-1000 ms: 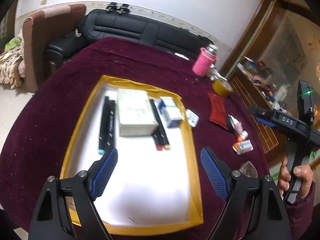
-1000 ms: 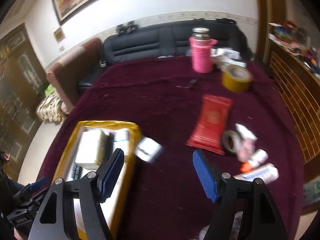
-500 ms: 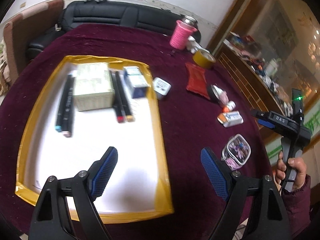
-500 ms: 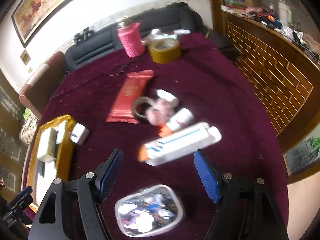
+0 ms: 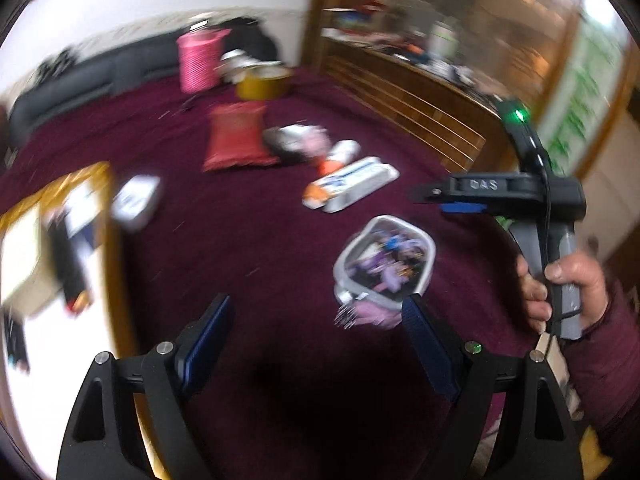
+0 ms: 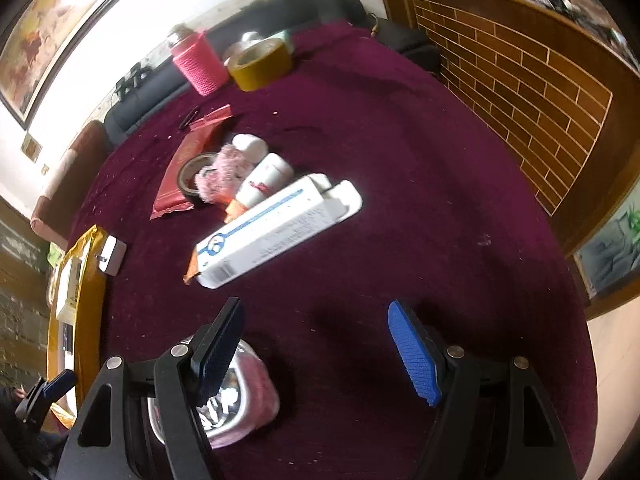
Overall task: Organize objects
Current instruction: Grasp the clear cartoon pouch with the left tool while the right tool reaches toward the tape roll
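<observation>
Two tools hang over the counter (image 6: pixel 400 200), both with jaws apart and nothing between the pads. The left tool (image 5: pixel 316 344) points down at bare maroon cloth; the right tool (image 6: pixel 316 344) does the same, held in a hand (image 5: pixel 568 292) at the right of the left view.

Nearest thing to either is the clear box (image 5: pixel 384 260), a rounded plastic tub with a see-through lid and a jumble of small purple and pink bits inside. It lies just beyond the left tool's right finger, slightly right of its centre line. From the right tool it sits low and left, partly hidden behind the left finger (image 6: pixel 218 348), so that tool would have to shift left to straddle it. My guess is the box is the next pick, and I can't say which hand is closer.

Farther off lies a long white carton (image 6: pixel 276 228), its long axis slanting from near-left to far-right, ahead and left of the right tool. Beyond it cluster a fuzzy pink tuft (image 6: pixel 224 172), a small white bottle (image 6: pixel 264 180), a dark tape ring (image 6: pixel 192 176) and a flat red packet (image 6: pixel 188 164). The yellow-rimmed white tray (image 5: pixel 108 240), already holding pens and boxes, lies at far left, a white plug (image 6: pixel 110 256) just beside its rim.
</observation>
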`<state>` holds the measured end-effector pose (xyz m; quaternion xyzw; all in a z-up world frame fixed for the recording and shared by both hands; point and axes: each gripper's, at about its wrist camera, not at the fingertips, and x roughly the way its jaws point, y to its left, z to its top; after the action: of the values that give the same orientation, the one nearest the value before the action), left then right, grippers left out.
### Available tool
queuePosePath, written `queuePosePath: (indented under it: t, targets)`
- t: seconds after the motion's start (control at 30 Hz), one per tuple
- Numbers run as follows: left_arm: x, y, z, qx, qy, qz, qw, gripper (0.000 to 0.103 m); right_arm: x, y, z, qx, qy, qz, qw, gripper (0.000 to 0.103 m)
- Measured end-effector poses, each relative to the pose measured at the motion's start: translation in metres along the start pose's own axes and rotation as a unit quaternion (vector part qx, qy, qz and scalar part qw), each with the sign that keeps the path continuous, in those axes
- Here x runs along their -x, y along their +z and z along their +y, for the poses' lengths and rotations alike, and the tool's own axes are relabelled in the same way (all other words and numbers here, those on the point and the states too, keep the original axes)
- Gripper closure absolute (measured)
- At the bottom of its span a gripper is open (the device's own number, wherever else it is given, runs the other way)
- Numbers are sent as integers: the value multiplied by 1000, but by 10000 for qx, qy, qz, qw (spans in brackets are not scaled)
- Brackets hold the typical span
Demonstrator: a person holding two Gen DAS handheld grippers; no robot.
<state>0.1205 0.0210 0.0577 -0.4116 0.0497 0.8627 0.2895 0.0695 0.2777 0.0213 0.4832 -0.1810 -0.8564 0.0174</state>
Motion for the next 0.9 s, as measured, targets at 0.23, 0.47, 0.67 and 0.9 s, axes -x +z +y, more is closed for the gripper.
queuePosePath:
  t: [0.23, 0.47, 0.67, 0.9]
  targets:
    - [-51, 19, -42, -1214, 9, 133, 9925, 19, 11, -3, -23, -180, 94, -73, 9998, 25]
    - [-89, 22, -64, -1623, 12, 495, 9855, 13, 12, -3, -34, -257, 163, -68, 9995, 24]
    - [-99, 10, -86, -2080, 502, 548, 9753, 18, 5, -1, -26, -252, 279, -1, 9993, 24]
    - [-64, 18, -51, -1072, 163, 227, 9938, 19, -6, 6, -4, -101, 287, 34, 9995, 24]
